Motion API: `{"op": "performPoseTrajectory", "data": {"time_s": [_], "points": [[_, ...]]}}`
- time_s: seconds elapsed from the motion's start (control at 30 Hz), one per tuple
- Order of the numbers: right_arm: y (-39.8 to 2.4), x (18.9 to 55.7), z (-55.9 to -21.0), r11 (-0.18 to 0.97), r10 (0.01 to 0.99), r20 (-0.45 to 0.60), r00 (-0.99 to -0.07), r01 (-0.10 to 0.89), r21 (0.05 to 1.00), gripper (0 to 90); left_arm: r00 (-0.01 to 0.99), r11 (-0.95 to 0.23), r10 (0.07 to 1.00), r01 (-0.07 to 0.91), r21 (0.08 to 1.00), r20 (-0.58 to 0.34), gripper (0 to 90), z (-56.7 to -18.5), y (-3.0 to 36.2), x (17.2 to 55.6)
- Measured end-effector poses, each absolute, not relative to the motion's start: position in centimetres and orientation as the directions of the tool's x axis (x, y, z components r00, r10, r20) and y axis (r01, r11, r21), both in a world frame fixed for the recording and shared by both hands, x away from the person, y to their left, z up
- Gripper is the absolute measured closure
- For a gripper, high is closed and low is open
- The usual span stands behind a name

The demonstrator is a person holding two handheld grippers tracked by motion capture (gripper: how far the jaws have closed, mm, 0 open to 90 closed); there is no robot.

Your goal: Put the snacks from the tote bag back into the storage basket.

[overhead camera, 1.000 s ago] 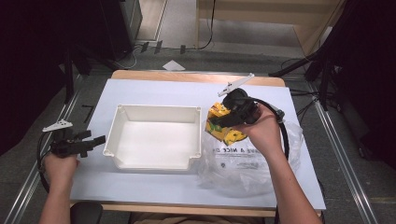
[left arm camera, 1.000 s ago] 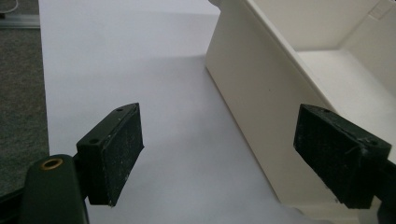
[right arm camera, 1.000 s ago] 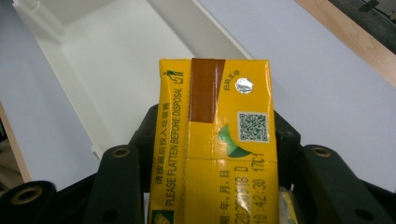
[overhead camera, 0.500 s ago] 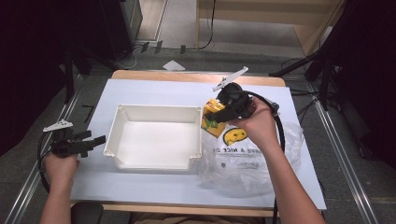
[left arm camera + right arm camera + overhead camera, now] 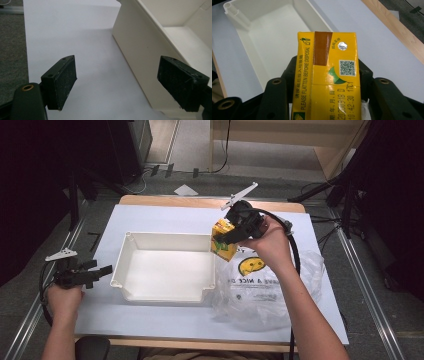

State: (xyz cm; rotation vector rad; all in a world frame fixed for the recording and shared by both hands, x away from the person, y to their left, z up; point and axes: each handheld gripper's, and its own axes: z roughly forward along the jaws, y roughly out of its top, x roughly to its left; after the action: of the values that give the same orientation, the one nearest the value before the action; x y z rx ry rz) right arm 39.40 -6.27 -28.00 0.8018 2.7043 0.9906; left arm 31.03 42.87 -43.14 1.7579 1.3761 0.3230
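High view: right gripper [image 5: 231, 238] pinches a yellow drink carton [image 5: 223, 240] in air at the white tray's [image 5: 165, 292] right rim, tray to its left; plastic bag [image 5: 265, 287] below.
Left gripper view: jaws spread, empty, beside tray wall.
Right gripper view: carton's long axis runs w/ the jaws, tray interior just ahead.

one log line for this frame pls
right gripper: shut on carton | carton: lifted, at tray right rim, above bag | left gripper: open, holding nothing, left of tray
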Motion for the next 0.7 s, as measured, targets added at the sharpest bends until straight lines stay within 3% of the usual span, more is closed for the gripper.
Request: {"op": "performPoseTrajectory", "data": {"time_s": [0.7], "points": [[-3.4, 41.3, -27.9, 0.654, 0.495, 0.048, -0.868, 0.408, 0.637, 53.2, 0.356, -0.015, 0.885, 0.665, 0.746, -0.300, 16.8, -43.2, 43.1, 31.0]]}}
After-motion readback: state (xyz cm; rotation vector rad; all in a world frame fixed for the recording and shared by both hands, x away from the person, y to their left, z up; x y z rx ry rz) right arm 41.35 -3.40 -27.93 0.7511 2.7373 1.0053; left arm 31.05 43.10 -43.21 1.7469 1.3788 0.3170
